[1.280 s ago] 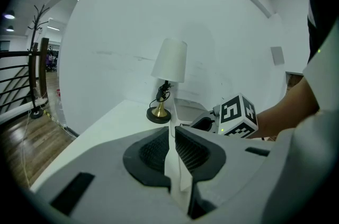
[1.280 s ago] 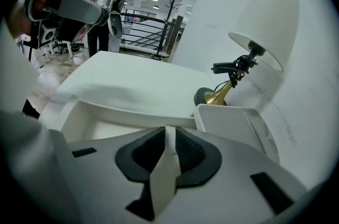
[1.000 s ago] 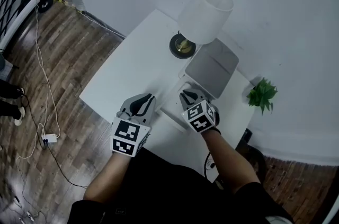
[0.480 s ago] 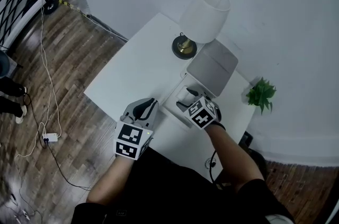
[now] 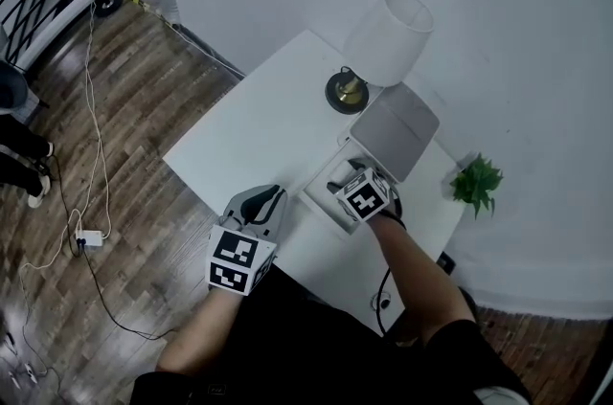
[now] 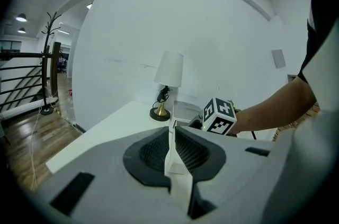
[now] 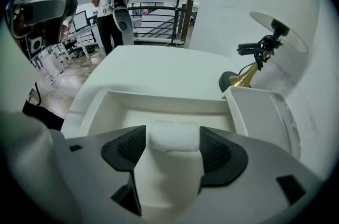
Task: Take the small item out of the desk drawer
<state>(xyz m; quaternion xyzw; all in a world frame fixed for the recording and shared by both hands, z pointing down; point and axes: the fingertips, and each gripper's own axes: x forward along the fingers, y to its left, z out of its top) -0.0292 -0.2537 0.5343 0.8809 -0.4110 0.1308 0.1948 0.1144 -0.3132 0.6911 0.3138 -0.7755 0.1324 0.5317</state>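
Soft-looking, probably light white roll (image 7: 173,142) lies in the drawer (image 7: 175,104) between the spread, just-opened jaws of the right gripper (image 7: 173,135); pinch its ends. Jaws of the left gripper (image 6: 171,130) meet.

Grey left tongs (image 5: 271,194) and right tongs (image 5: 341,187), black-padded, are capped by white cubes (image 5: 236,261) printed with black squares; a black short-sleeved top (image 5: 287,322) is worn.

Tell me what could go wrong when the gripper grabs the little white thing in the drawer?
The right gripper has just been opening; its jaws straddle the small white item without pressing it. It looks rounded, so it might roll or slip as they close. The drawer walls are near, so a jaw could bump one.
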